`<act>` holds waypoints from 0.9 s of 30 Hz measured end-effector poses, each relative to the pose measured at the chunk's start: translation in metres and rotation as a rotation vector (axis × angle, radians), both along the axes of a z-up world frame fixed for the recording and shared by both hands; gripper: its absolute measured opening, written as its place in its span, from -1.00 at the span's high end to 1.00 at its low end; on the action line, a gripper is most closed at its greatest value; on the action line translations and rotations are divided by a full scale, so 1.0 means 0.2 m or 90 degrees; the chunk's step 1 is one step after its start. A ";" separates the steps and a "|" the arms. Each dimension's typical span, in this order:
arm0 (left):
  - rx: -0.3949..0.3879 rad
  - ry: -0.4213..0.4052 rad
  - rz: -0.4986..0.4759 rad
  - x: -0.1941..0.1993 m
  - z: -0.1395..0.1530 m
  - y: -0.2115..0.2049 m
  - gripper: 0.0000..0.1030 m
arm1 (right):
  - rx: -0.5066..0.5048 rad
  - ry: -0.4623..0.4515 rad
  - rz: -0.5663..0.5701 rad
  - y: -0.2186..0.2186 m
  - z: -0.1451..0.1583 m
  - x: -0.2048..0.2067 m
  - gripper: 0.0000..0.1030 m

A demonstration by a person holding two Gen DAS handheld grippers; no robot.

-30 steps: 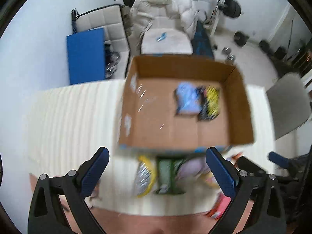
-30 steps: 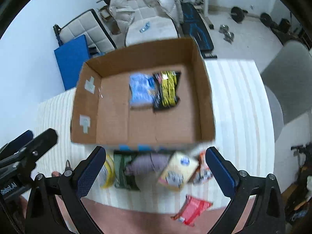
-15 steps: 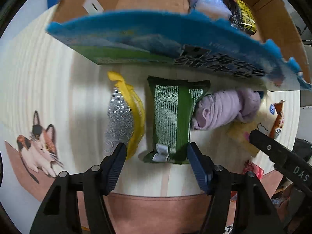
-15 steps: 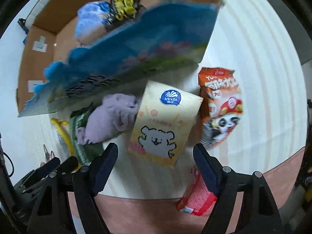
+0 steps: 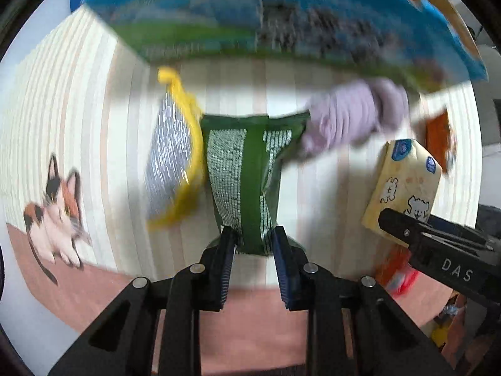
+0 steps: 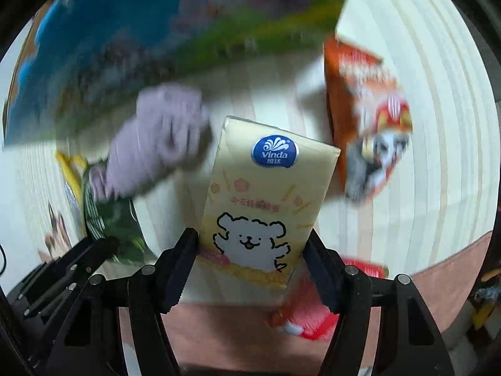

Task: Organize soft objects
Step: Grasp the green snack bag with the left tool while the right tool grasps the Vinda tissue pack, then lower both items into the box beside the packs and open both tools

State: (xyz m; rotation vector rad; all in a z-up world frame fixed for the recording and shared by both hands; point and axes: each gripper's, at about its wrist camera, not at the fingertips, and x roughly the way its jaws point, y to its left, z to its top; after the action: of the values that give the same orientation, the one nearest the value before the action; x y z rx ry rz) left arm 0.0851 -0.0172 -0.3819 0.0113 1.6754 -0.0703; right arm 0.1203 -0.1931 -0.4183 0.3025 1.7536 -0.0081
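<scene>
The left gripper [image 5: 252, 247] has its 2 fingers [image 5: 226, 252] closed onto the near end of the green scouring pad pack [image 5: 242, 185], one finger on each side of the pack. The pack lies lengthwise on the striped table [image 5: 78, 119]. Just beside its left edge lies a silver scrubber with a yellow rim [image 5: 173, 156], touching or nearly touching it. At the pack's far right corner lies a lilac cloth bundle [image 5: 353, 116]; blur prevents telling whether it overlaps the pack.

The right gripper [image 6: 250, 263] has its 2 fingers [image 6: 184, 260] pressed against both long sides of the cream Vinda tissue pack [image 6: 266, 194], which bears a blue round logo and a white bear drawing. The fingers stand only as far apart as the pack is wide. The tissue pack lies near the table's front edge, between the lilac cloth bundle [image 6: 156, 144] and an orange snack bag [image 6: 366, 112]. A red packet [image 6: 313, 307] lies below the tissue pack, near the right finger.

The blue and green printed wall of the cardboard box [image 5: 281, 22] fills the top of both views, behind all items. A cat drawing [image 5: 53, 213] marks the table at the left.
</scene>
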 end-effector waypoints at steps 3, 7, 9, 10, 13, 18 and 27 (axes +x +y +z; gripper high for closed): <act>-0.023 0.028 0.008 -0.15 -0.01 0.00 0.56 | 0.006 0.021 0.032 0.02 -0.01 -0.14 -0.36; -0.039 0.042 0.028 -0.26 -0.07 0.02 0.45 | 0.007 0.037 0.061 0.05 -0.02 -0.27 -0.36; -0.046 0.047 0.046 -0.25 -0.11 0.04 0.21 | 0.007 0.035 0.060 0.06 -0.03 -0.29 -0.37; -0.051 0.049 0.058 -0.24 -0.14 0.04 0.19 | 0.005 0.034 0.058 0.08 -0.04 -0.29 -0.37; -0.063 0.062 0.065 -0.20 -0.20 0.06 0.16 | -0.005 0.024 0.046 0.08 -0.05 -0.28 -0.37; -0.066 0.071 0.071 -0.20 -0.29 0.03 0.10 | -0.023 0.018 0.042 0.05 -0.09 -0.24 -0.37; -0.047 0.041 0.072 -0.18 -0.24 -0.12 0.39 | -0.036 0.011 0.042 0.04 -0.13 -0.22 -0.31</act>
State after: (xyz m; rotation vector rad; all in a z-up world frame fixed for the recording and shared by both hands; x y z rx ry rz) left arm 0.0499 -0.0406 -0.4306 -0.1419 1.7336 -0.0472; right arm 0.0771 -0.1847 -0.4441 0.2036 1.7759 -0.0130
